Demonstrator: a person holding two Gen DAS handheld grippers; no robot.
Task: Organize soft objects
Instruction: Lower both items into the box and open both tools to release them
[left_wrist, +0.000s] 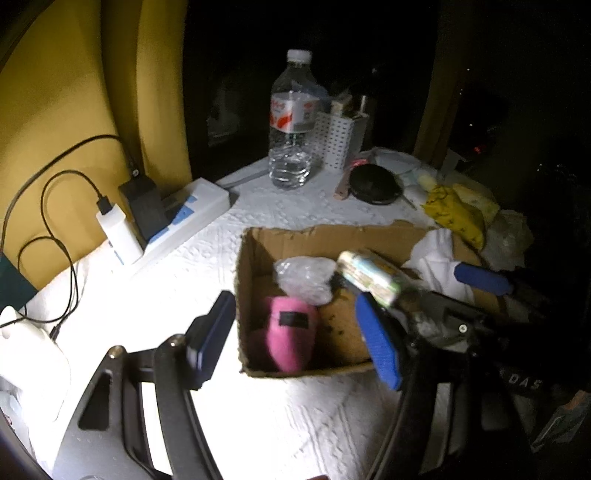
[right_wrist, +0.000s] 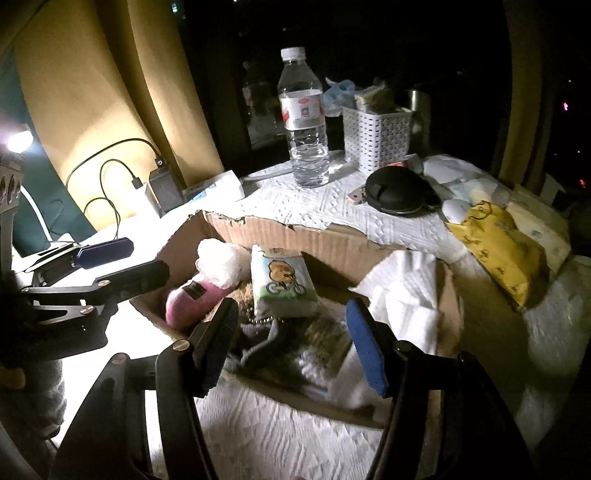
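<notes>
Cardboard box (right_wrist: 332, 240) holding pink plush (right_wrist: 192, 299), cartoon tissue pack (right_wrist: 282, 284), white cloth (right_wrist: 402, 295), left gripper (left_wrist: 299, 336) and right gripper (right_wrist: 291, 347) both apart, empty, white basket (right_wrist: 376, 136) far.

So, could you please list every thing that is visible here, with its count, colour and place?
cardboard box: one, brown, centre of table.
pink plush: one, inside box, left.
tissue pack: one, white-green, inside box.
water bottle: one, clear, behind box.
basket: one, white, right of bottle.
black pouch: one, before basket.
yellow pack: one, right of box.
power strip: one, white, left.
left gripper: open, empty.
right gripper: open, above box.
</notes>
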